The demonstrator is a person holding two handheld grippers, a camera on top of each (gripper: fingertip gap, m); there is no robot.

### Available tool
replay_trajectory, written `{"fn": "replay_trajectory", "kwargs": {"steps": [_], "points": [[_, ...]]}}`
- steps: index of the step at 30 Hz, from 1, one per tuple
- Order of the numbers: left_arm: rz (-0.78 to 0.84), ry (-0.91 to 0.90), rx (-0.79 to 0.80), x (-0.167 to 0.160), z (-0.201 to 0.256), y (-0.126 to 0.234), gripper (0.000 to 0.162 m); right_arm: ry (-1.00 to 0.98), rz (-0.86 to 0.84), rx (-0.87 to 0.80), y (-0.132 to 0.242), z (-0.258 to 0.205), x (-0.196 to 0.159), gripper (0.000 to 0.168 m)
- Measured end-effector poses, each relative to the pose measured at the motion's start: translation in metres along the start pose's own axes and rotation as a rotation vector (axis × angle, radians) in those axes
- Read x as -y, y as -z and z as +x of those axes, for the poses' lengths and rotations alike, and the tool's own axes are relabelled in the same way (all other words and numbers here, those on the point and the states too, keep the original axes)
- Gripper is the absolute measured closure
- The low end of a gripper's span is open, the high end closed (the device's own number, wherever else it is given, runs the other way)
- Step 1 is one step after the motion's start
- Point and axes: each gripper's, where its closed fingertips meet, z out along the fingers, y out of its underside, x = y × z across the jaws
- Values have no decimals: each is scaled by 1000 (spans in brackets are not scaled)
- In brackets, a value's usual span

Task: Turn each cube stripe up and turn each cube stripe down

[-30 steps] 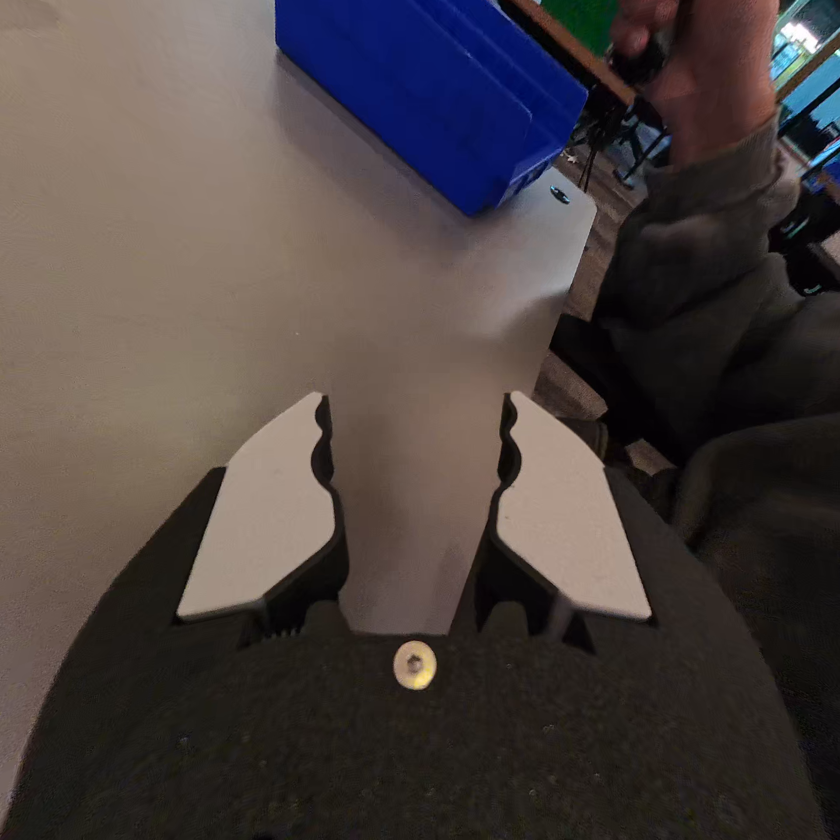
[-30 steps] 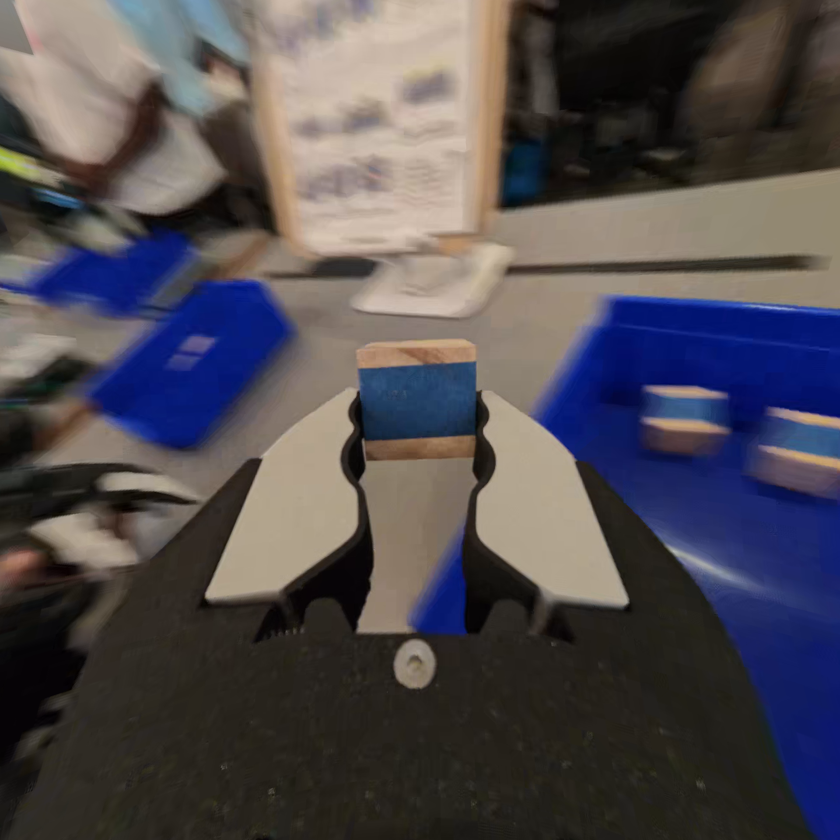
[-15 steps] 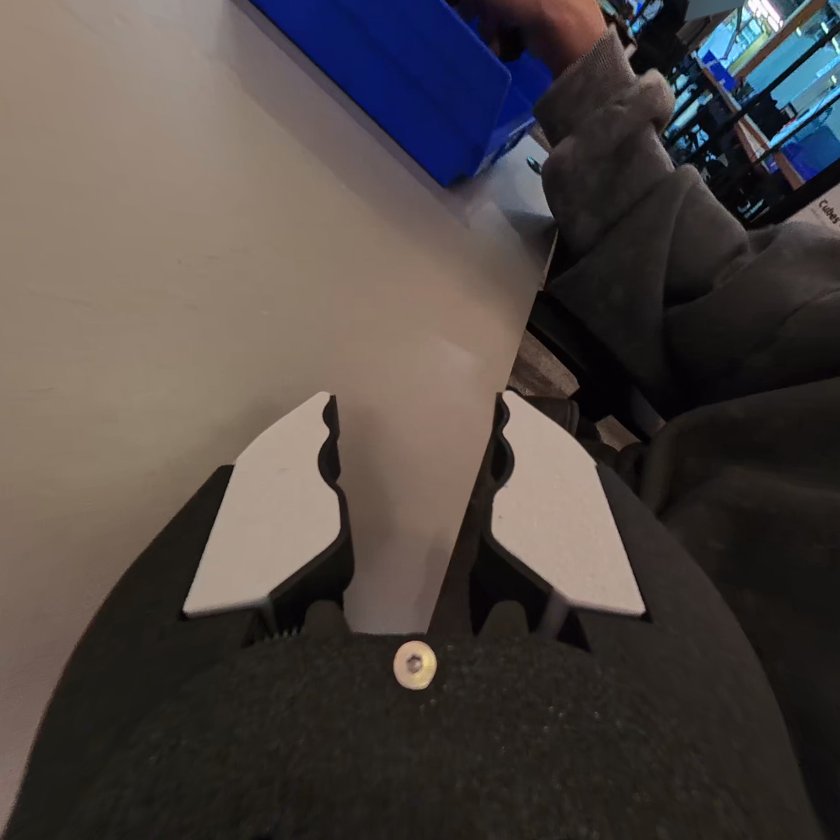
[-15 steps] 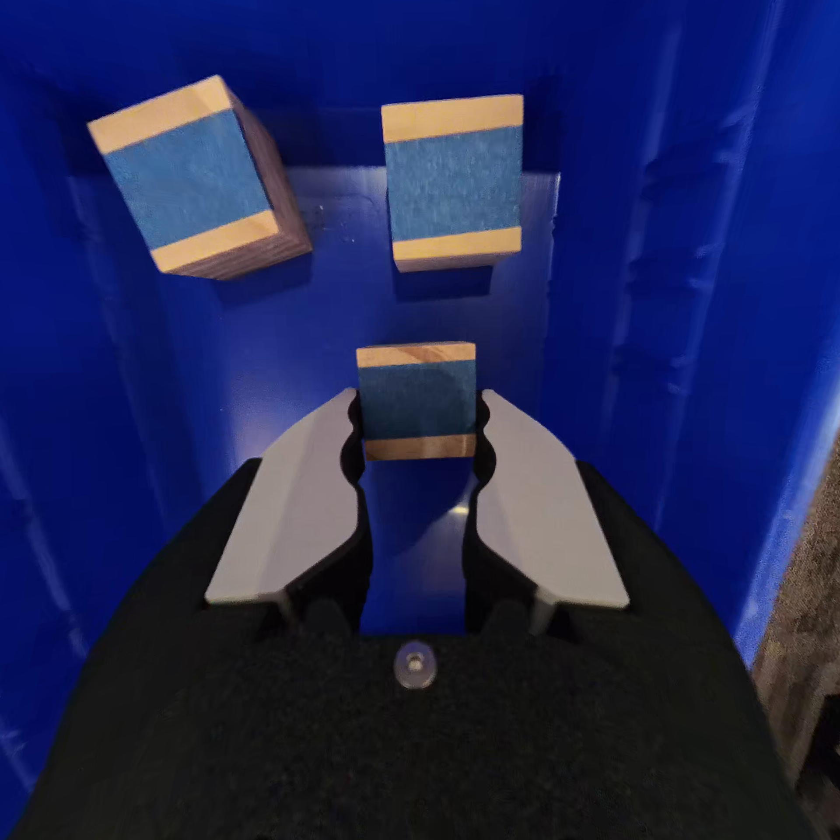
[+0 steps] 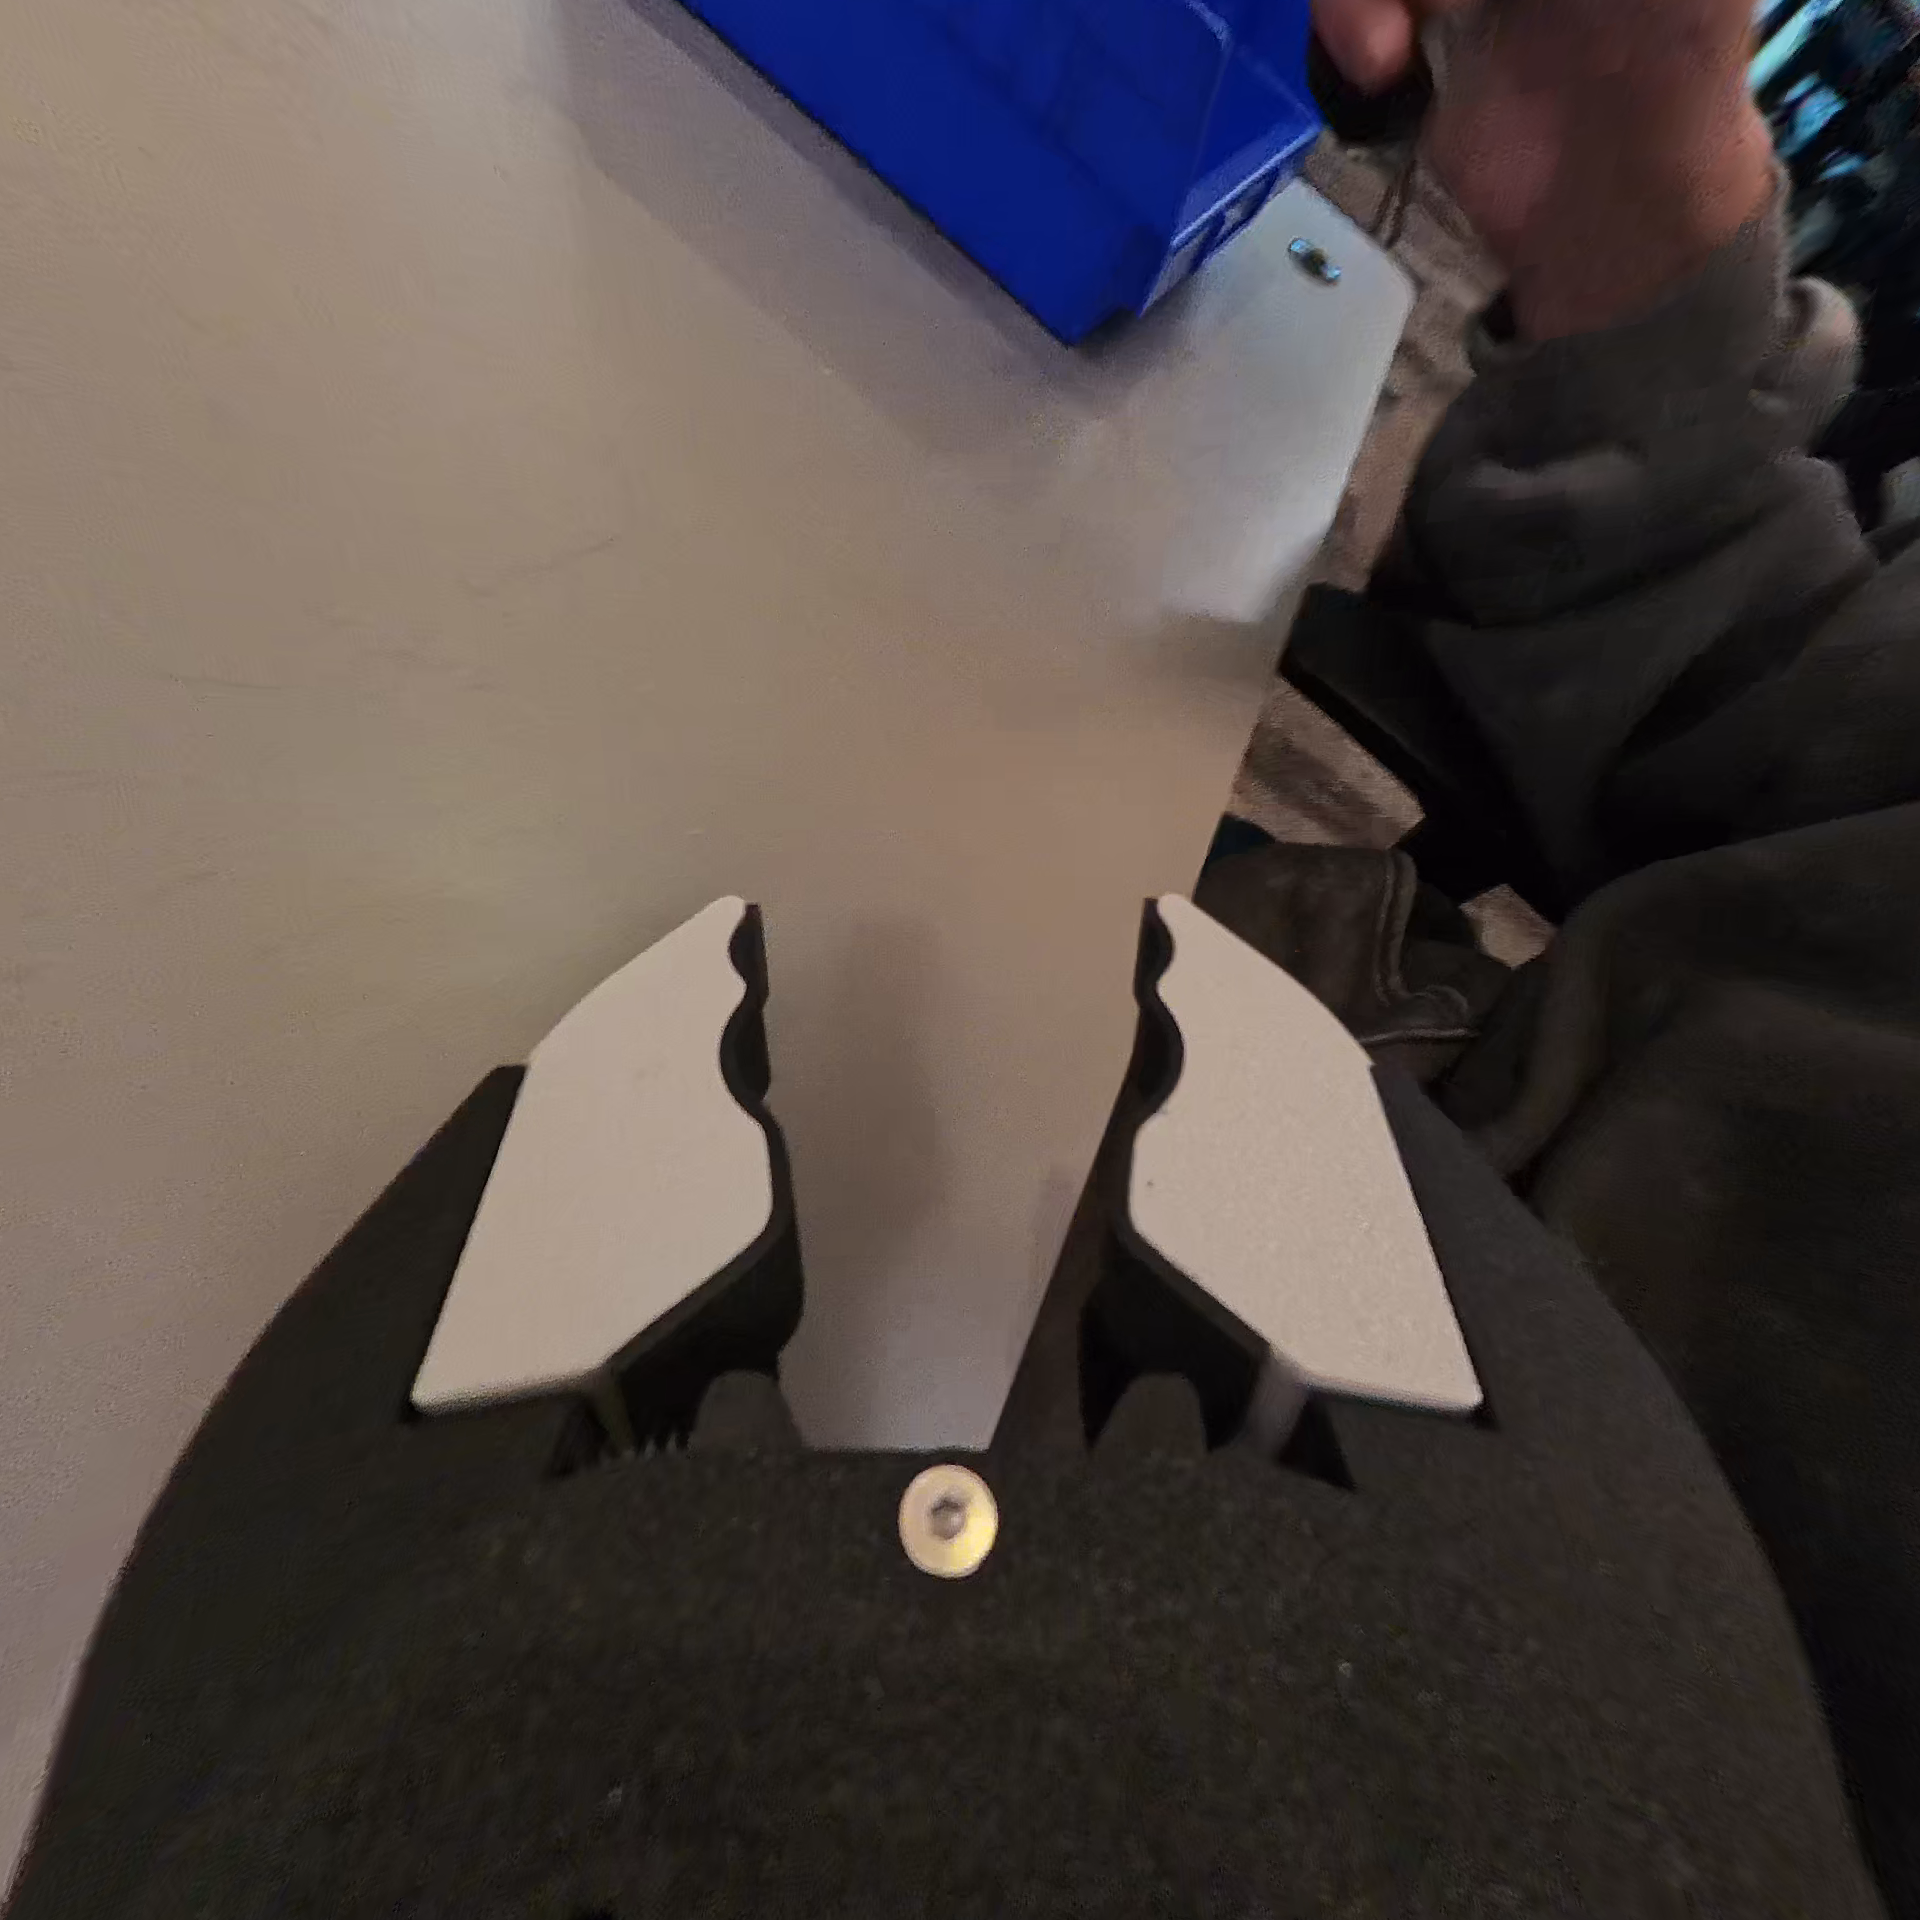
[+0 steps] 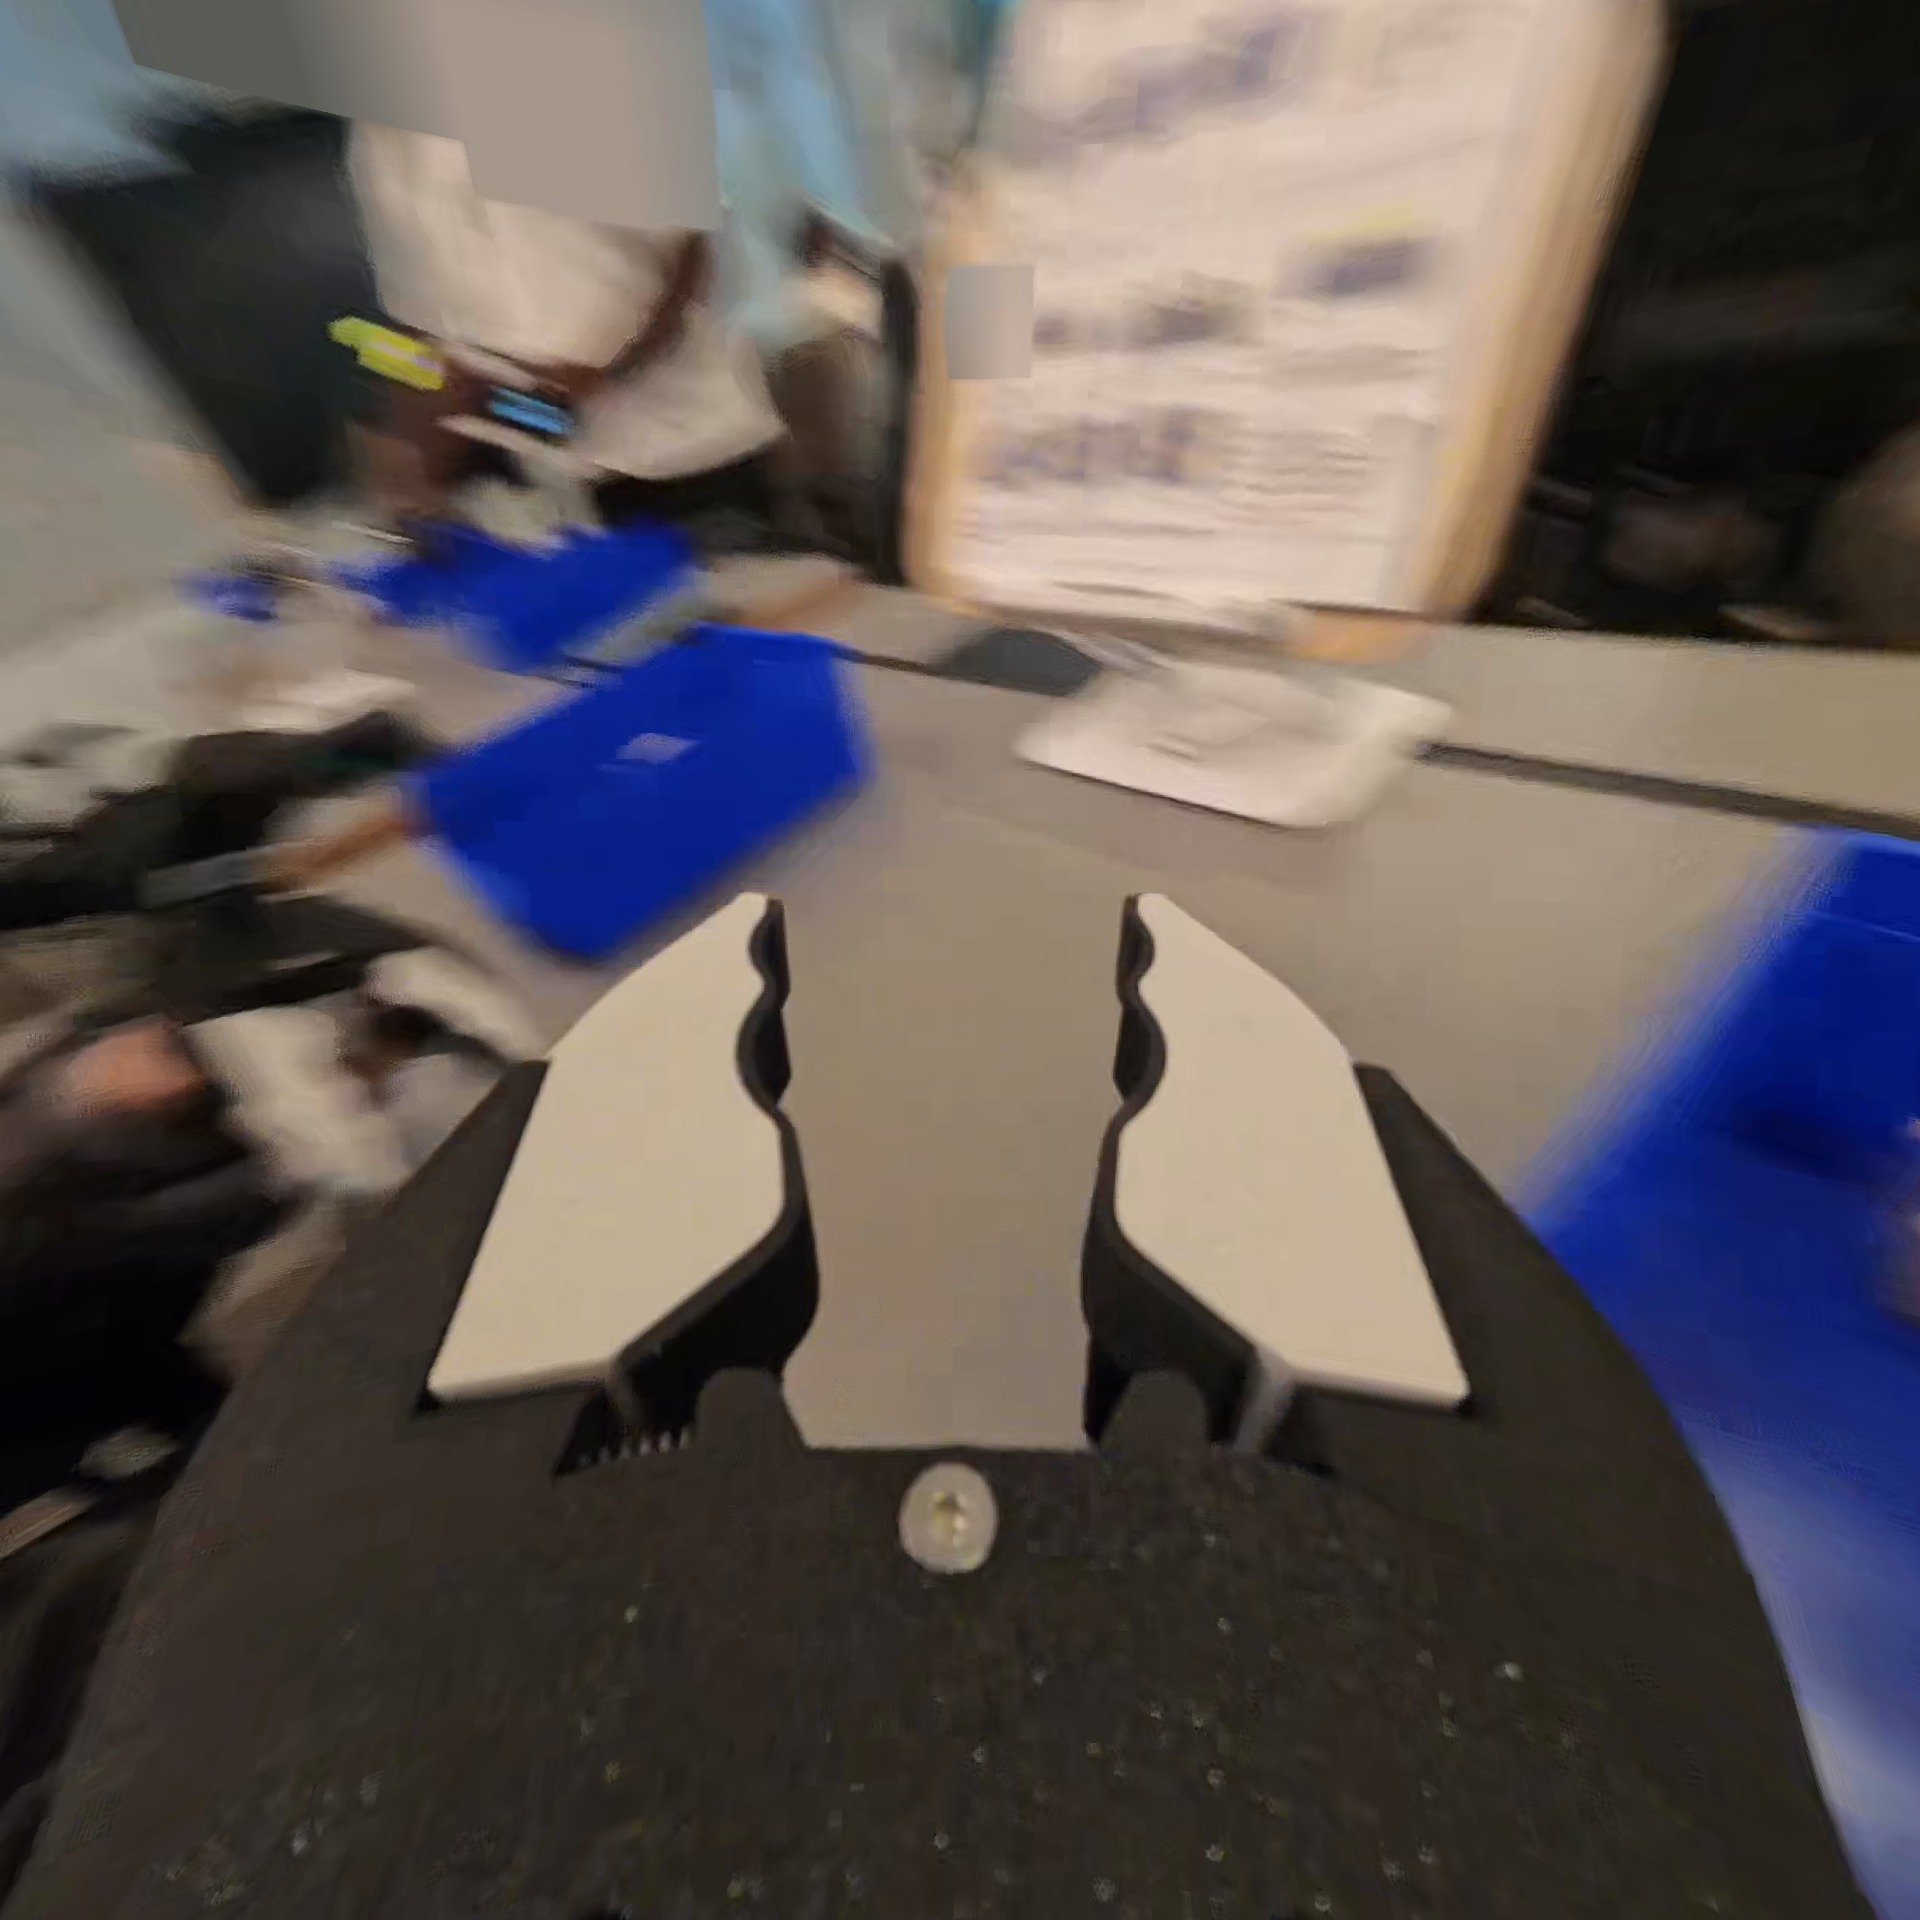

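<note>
No cube shows in either view now. My left gripper (image 5: 948, 920) is open and empty, low over the pale table (image 5: 468, 520) near its right edge. A blue bin (image 5: 1039, 135) stands at the far end of the table, and a hand (image 5: 1558, 156) is just right of it. My right gripper (image 6: 951, 914) is open and empty above the grey table (image 6: 1039, 935). The right wrist view is blurred by motion. A blue bin (image 6: 1745, 1195) lies close at its right edge; its inside is not visible.
A second blue bin (image 6: 644, 790) sits on the table to the left in the right wrist view. A white object (image 6: 1236, 743) and a board with papers (image 6: 1247, 312) stand behind. A person in dark clothing (image 5: 1662, 935) is right of the table edge.
My right gripper has let go of the blue-striped cube it held over the bin, opened, and swung up and left out of the bin. My left gripper stays open, shifting slightly.
</note>
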Motion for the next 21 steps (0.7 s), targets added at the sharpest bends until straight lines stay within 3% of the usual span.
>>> {"fn": "replay_trajectory", "kwargs": {"steps": [2, 5, 8, 11, 13, 15, 17, 21], "points": [[-43, -17, 94, -1, -13, 17, 95, 8, 64, 234, -14, -73, -28, 108], [-47, -63, 271, 7, -44, 73, 92, 99, -56, 361, -32, -131, -79, 108], [-159, -75, 533, 5, -109, 147, 92, 162, -143, 432, -42, -160, -107, 108], [-308, 124, 837, -10, -200, 216, 87, 144, -222, 445, -48, -166, -123, 109], [-294, 363, 869, -16, -241, 230, 94, 92, -234, 465, -48, -168, -124, 110], [-259, 569, 853, -17, -272, 230, 91, 20, -234, 484, -48, -170, -124, 111], [-262, 698, 880, -20, -299, 232, 104, -43, -231, 503, -49, -171, -124, 112], [-344, 816, 947, -29, -332, 229, 101, -5, -292, 471, -52, -159, -143, 113]]}}
